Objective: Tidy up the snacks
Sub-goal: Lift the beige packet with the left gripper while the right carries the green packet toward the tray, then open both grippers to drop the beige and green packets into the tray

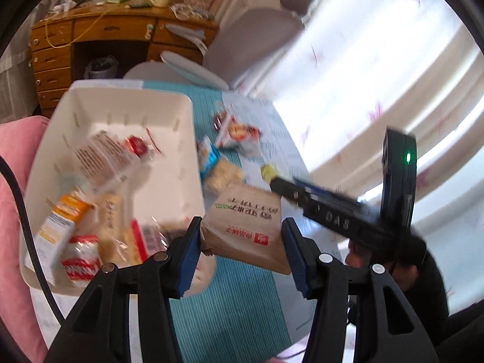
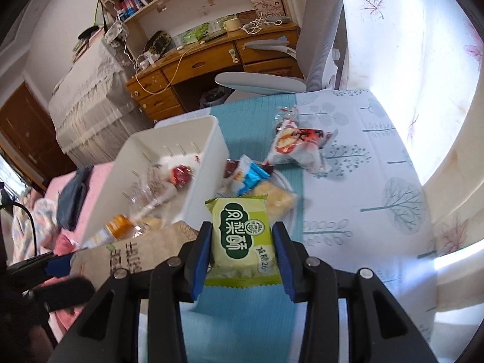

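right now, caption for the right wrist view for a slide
Right gripper holding a green snack pack above the teal cloth, white bin of snacks at left.

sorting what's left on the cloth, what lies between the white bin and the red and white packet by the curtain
In the right wrist view, a blue-and-white packet and a pale cracker pack lie between the white bin and the red-and-white packet.

A bed carried everything, covered by a white sheet printed with trees (image 2: pixel 363 157) and a teal ribbed mat (image 2: pixel 260 112) laid over it. On the mat stood a white plastic bin (image 2: pixel 211 139), and just beside its right wall lay a blue-and-white packet (image 2: pixel 252 177) and a clear pack of pale biscuits (image 2: pixel 276 198), touching each other. Farther back, a red-and-white wrapped snack (image 2: pixel 298 148) lay across the edge where mat met sheet.
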Action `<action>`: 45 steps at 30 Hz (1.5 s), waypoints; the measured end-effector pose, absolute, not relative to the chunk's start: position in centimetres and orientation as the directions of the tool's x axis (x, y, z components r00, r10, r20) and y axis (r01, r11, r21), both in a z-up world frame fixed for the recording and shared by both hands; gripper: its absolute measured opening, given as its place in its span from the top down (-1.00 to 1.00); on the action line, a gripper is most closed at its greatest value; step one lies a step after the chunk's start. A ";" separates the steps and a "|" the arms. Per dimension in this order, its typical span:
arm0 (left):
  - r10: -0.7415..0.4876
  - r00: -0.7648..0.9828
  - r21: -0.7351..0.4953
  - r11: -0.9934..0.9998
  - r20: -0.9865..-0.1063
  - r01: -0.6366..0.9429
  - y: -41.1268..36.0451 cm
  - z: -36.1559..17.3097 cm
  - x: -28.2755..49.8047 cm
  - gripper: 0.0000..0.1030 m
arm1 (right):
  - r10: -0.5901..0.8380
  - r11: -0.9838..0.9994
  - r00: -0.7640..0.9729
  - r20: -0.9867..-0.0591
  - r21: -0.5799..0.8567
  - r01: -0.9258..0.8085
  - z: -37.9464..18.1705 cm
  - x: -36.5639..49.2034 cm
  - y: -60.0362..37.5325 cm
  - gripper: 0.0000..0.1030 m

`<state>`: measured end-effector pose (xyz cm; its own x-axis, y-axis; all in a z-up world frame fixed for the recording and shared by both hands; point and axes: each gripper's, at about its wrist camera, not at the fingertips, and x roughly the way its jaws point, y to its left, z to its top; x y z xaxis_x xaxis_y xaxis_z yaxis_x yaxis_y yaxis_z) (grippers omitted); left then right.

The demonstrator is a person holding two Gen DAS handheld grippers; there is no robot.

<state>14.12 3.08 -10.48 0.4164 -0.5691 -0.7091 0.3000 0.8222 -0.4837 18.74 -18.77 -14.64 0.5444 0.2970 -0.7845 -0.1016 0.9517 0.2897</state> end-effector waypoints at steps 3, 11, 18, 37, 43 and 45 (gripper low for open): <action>-0.560 0.461 -0.489 0.828 -0.689 0.275 5.4 -10.1 15.0 0.03 | 0.315 0.945 0.550 -0.774 0.307 -0.109 -14.3 19.1 -17.3 0.22; -0.471 0.536 -0.437 0.877 -0.701 0.200 10.8 -10.7 17.5 0.03 | 0.385 0.921 0.535 -0.752 0.352 -0.168 -13.6 20.3 -13.1 0.22; -0.394 0.541 -0.398 0.910 -0.743 0.115 13.8 -12.4 19.3 0.02 | 0.448 0.894 0.496 -0.744 0.371 -0.251 -13.8 21.7 -8.7 0.22; -0.373 0.493 -0.369 0.923 -0.786 0.110 12.1 -13.8 20.0 -0.47 | 0.339 0.938 0.635 -0.694 0.201 -0.282 -12.1 20.8 -8.5 -0.24; -0.381 0.469 -0.362 0.923 -0.797 0.134 8.5 -13.7 19.6 -0.47 | 0.277 0.957 0.665 -0.694 0.138 -0.254 -11.8 20.2 -11.4 -0.41; -0.374 0.465 -0.349 0.926 -0.803 0.142 7.0 -13.5 19.3 -0.47 | 0.255 0.963 0.672 -0.695 0.121 -0.240 -11.6 20.0 -12.7 -0.42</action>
